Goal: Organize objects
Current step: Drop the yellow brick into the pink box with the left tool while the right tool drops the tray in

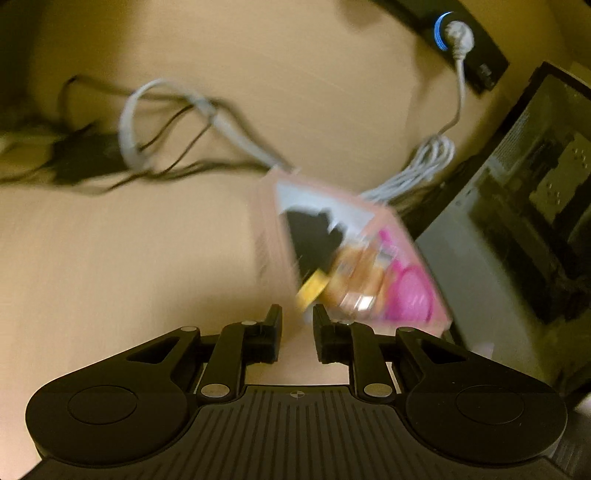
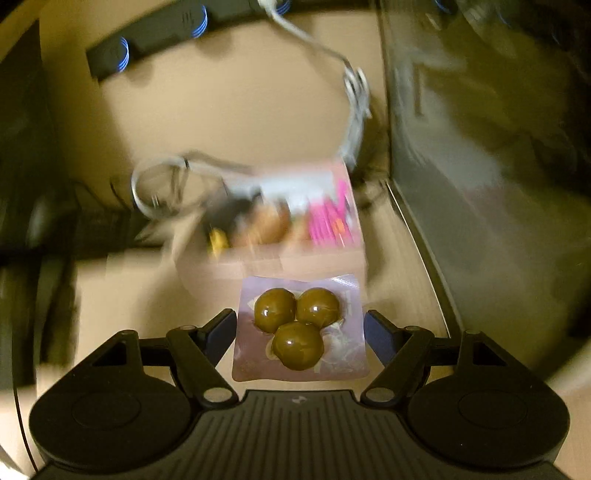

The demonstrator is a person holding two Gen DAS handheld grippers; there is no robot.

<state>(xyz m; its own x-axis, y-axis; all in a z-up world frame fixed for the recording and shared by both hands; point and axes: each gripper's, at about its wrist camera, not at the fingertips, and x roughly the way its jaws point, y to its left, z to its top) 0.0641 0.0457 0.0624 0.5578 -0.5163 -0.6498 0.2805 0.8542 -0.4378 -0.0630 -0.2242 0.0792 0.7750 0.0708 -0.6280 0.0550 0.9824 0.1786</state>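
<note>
On my right gripper (image 2: 300, 325) the blue-padded fingers (image 2: 221, 325) are clamped against the two side edges of a clear sealed packet (image 2: 301, 332) holding three brown glossy balls (image 2: 297, 323), which lie bunched in a triangle. The packet sits flat between the pads and reaches back toward the gripper body.

Just past the packet, in the right wrist view, I see a pink box (image 2: 295, 218), badly blurred. It holds something black, something yellow, a tan-orange lump and bright pink pieces; I cannot tell what they are. The box stands on a light wooden tabletop (image 2: 240, 110). A grey cable (image 2: 354, 103) runs from the top of the view down to the box's far right corner, and a grey cable loop (image 2: 159, 184) lies just left of the box. A black power strip (image 2: 147, 40) with blue-lit rings runs along the far edge. A dark computer case (image 2: 480, 166) stands to the right.

My left gripper (image 1: 297, 325) has its jaws nearly together, with only a narrow gap and nothing between them. The pink box (image 1: 351, 254) lies just beyond its fingertips, up and to the right, with the same blurred contents. A coiled white cable (image 1: 424, 162) lies behind the box and runs up to a plug (image 1: 458, 35) in the power strip (image 1: 476, 55). Dark wires (image 1: 110, 158) trail across the tabletop (image 1: 129, 277) on the left, and the computer case (image 1: 517, 221) stands just right of the box.
</note>
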